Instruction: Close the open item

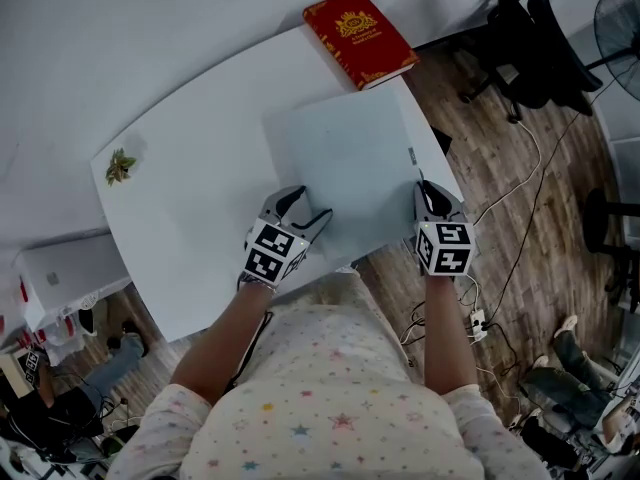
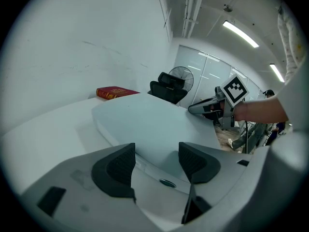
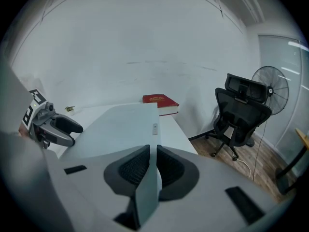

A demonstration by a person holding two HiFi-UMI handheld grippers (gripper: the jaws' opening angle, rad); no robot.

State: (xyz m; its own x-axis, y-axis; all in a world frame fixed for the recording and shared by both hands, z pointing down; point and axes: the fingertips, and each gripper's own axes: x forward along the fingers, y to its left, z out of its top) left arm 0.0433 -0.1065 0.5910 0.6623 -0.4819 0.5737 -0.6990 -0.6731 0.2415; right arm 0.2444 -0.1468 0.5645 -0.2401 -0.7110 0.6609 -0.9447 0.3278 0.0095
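Observation:
A pale grey laptop (image 1: 350, 168) lies on the white table (image 1: 190, 238), its lid low and nearly flat; I cannot tell whether a gap remains under it. My right gripper (image 1: 425, 196) is shut on the lid's thin right edge, which runs between the jaws in the right gripper view (image 3: 149, 153). At the laptop's near left corner my left gripper (image 1: 302, 213) stands open. In the left gripper view, that gripper (image 2: 157, 153) has the laptop (image 2: 145, 122) just beyond its spread jaws. The right gripper (image 2: 200, 108) shows at the slab's far side.
A red book (image 1: 360, 38) lies at the table's far corner, just beyond the laptop. A small green sprig (image 1: 120, 166) sits near the left edge. A black office chair (image 1: 530, 38), a fan (image 1: 620, 28) and floor cables (image 1: 520, 228) lie to the right.

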